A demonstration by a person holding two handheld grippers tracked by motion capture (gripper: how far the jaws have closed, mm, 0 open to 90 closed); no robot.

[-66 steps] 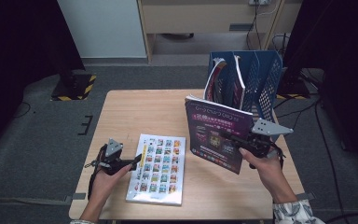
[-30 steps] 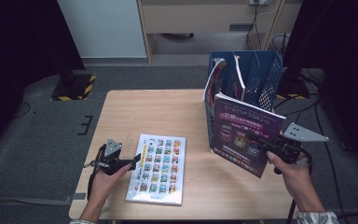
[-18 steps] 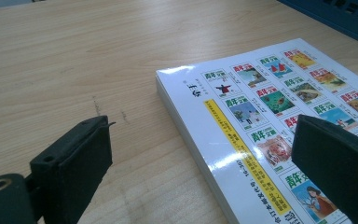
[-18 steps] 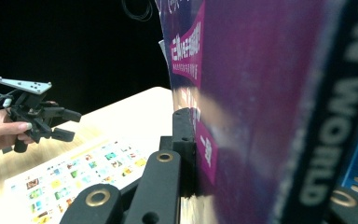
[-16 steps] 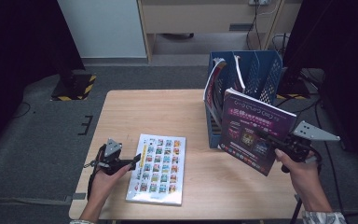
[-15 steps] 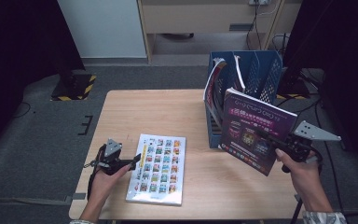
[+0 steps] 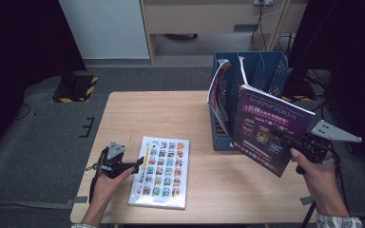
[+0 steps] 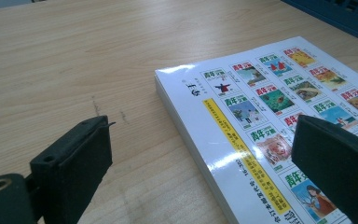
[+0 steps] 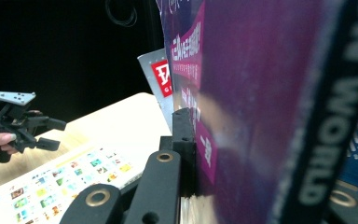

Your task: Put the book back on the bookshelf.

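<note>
Purple book (image 7: 271, 128): thin, glossy, stiff rectangular cover in dark purple with magenta bands and pale print; its spine carries white letters in the right gripper view (image 9: 270, 93). It is held up in the air, tilted, in front of the rack's near right corner and above the right part of the surface.
White book (image 7: 160, 171): flat glossy softcover with a grid of small coloured pictures and a yellow strip; it lies on the surface, near its front edge. The left gripper view (image 8: 261, 126) shows light glinting on its laminated cover and the thin stack of pages at its edge.
Rack (image 7: 259, 71): blue plastic file rack with upright dividers and slotted walls, standing at the far right of the surface; a curved white and red magazine (image 7: 217, 90) leans in its left slot.
Surface (image 7: 161, 114): pale wood-grain top, matt, with a few faint dark scratches.
Right gripper (image 7: 297, 142): black body with a grey three-cornered plate on top; the hand comes from the lower right, forearm raised. Its fingers (image 9: 184, 140) are clamped on the lower edge of the purple book.
Left gripper (image 7: 135, 164): held low by a hand resting at the front left, pointing right at the white book's left edge. Its fingers (image 8: 74, 158) are blocky, black, matt pads, standing apart with nothing between them but the book's corner.
</note>
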